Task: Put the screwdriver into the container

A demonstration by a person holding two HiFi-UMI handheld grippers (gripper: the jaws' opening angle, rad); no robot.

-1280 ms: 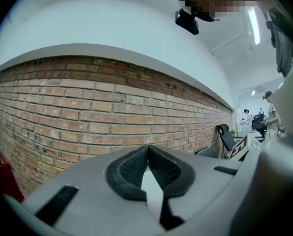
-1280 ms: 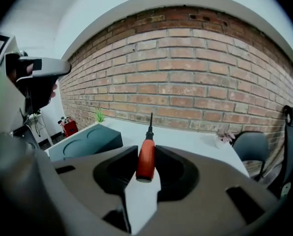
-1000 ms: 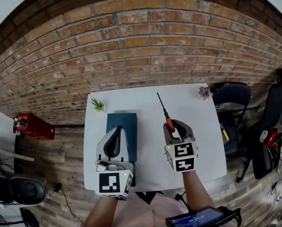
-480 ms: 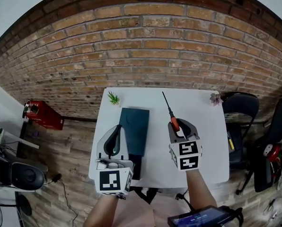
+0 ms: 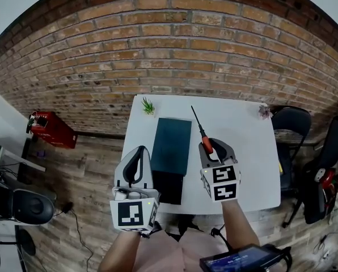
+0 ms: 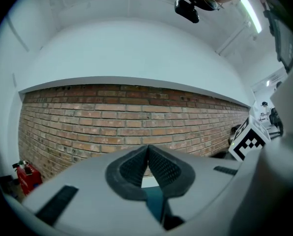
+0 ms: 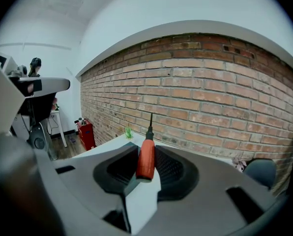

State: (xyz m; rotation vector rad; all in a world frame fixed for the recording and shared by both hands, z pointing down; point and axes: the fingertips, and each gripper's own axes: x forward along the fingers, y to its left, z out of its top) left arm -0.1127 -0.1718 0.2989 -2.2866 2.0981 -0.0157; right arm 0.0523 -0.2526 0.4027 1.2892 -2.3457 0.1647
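In the head view, a white bench [image 5: 254, 169] stands by a brick wall [image 5: 174, 55]. A dark blue-green container [image 5: 172, 143] lies on it, with a little green plant [image 5: 148, 105] behind. The left claw [image 5: 139, 153] is just left of the container. The right claw [image 5: 213, 149] is on its right and holds the screwdriver [image 5: 205, 144], whose thin tip points at the wall. The screwdriver is not in the container. In the left gripper view, the left claw is closed with nothing in it. In the right gripper view, the right claw squeezes the red handle from both sides.
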